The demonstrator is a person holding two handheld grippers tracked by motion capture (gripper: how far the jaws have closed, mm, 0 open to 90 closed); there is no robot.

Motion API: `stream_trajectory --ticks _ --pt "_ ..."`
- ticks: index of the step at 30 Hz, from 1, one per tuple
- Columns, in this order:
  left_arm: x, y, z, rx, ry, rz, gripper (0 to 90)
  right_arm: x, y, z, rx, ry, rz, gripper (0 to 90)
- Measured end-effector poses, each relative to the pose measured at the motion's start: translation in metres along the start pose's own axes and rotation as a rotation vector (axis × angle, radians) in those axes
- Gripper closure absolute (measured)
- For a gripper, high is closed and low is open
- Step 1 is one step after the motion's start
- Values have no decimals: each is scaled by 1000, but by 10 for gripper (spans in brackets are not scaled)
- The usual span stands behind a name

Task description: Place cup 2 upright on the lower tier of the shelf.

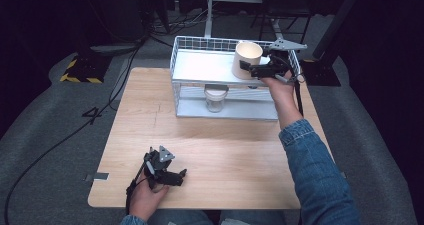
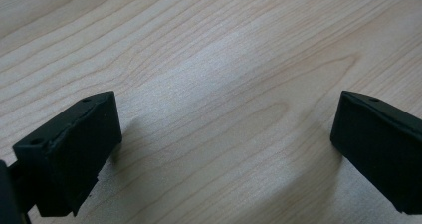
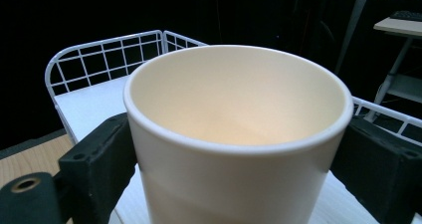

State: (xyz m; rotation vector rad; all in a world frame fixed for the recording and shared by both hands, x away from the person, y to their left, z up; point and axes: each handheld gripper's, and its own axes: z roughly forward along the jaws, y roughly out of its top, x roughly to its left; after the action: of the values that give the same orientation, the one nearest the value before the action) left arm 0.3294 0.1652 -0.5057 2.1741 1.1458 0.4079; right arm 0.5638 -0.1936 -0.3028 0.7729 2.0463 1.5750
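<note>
right gripper (image 1: 256, 68) clamping a cream cup (image 1: 247, 60) on the top shelf of a white wire rack (image 1: 186, 67)
the smooth, rigid, glossy cup looks ceramic, likely slippery and breakable; its jaws press opposite sides just below the rounded rim, a sound hold. a small glass jar (image 1: 215, 98) sits on the lower shelf. left gripper (image 1: 172, 176) rests on the pale wood table (image 1: 225, 150), jaws wide apart, empty

The front half of the bench (image 1: 225, 150) lies bare and open to a hand. At the back, the white wire rack (image 1: 200, 70) blocks passage; its railed top shelf holds a cream cup (image 1: 246, 59) at the right end, a jar (image 1: 216, 98) stands beneath.
</note>
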Motion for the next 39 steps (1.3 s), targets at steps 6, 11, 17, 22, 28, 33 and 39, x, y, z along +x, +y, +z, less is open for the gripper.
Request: stream_trajectory --ticks 6,11,17,22,28,33,39 --pt "0 0 0 0 0 0 1 1 2 -1 6 -12 -9 87" --pt "0 0 0 0 0 0 1 1 5 -6 -10 -19 6 46" --pt "0 0 0 0 0 3 1 2 10 -18 -29 -34 18 23" --pt "1 0 0 0 -4 7 1 5 14 -34 -9 -23 30 20" --pt "1 0 0 0 -7 6 1 11 16 -52 12 -24 21 20" --pt "1 0 0 -1 -7 7 1 17 16 -69 24 -15 3 20" --pt "1 0 0 -1 -7 7 1 23 14 -84 31 -1 0 20"
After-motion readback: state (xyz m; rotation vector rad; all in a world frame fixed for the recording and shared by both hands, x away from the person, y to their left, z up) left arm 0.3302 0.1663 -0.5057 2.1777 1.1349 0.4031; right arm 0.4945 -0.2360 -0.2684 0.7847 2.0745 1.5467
